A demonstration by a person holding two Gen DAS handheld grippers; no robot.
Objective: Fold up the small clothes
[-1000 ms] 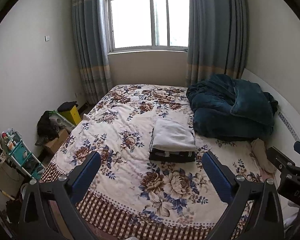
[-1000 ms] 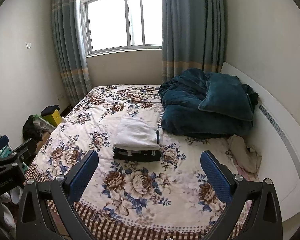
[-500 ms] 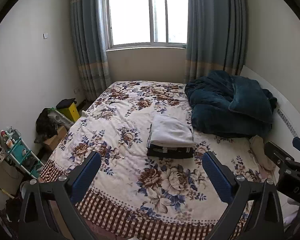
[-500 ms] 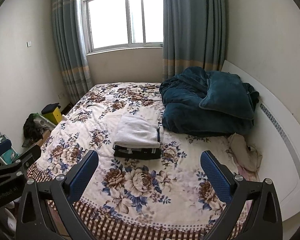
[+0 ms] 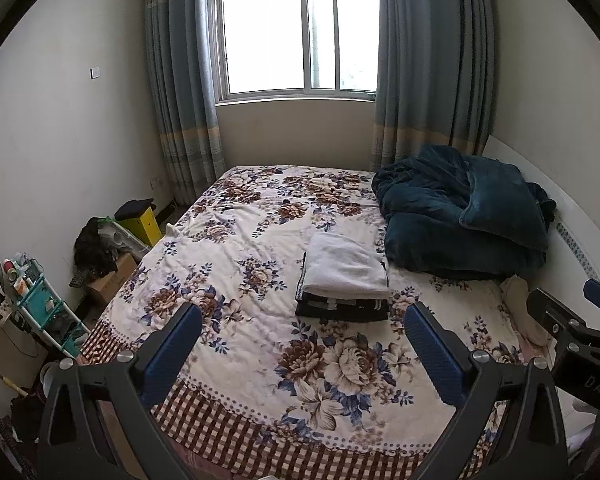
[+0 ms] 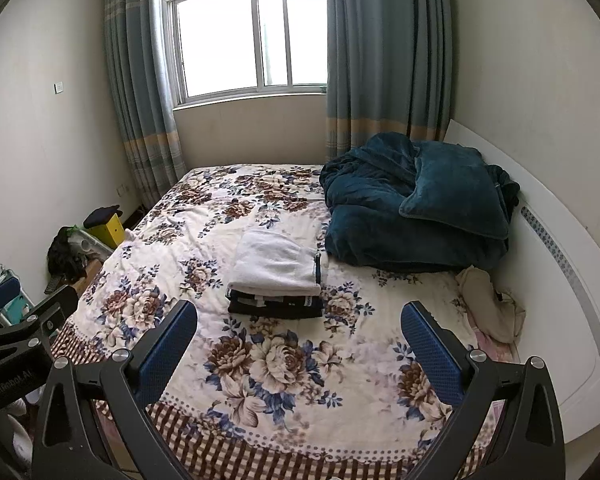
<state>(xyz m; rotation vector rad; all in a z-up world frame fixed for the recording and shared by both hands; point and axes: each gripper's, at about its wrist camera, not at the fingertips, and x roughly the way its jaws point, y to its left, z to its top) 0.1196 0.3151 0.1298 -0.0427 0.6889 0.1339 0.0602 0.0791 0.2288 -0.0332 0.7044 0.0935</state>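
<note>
A stack of folded clothes, a white piece (image 5: 344, 264) on top of dark pieces (image 5: 340, 307), lies in the middle of the floral bed (image 5: 240, 280). It also shows in the right wrist view (image 6: 276, 264). A crumpled cream garment (image 6: 488, 304) lies at the bed's right edge near the headboard; it shows in the left wrist view (image 5: 524, 308) too. My left gripper (image 5: 302, 346) is open and empty, held back over the bed's foot. My right gripper (image 6: 298, 344) is open and empty beside it.
A bundled teal blanket (image 5: 460, 216) fills the far right of the bed. A white headboard (image 6: 560, 264) runs along the right. Left of the bed stand a yellow box (image 5: 142, 224), a cardboard box (image 5: 112, 276) and a teal rack (image 5: 40, 304).
Both grippers have drawn back and risen from the bed, so the bed and the stack look smaller and farther. The jaws stay open and empty.
</note>
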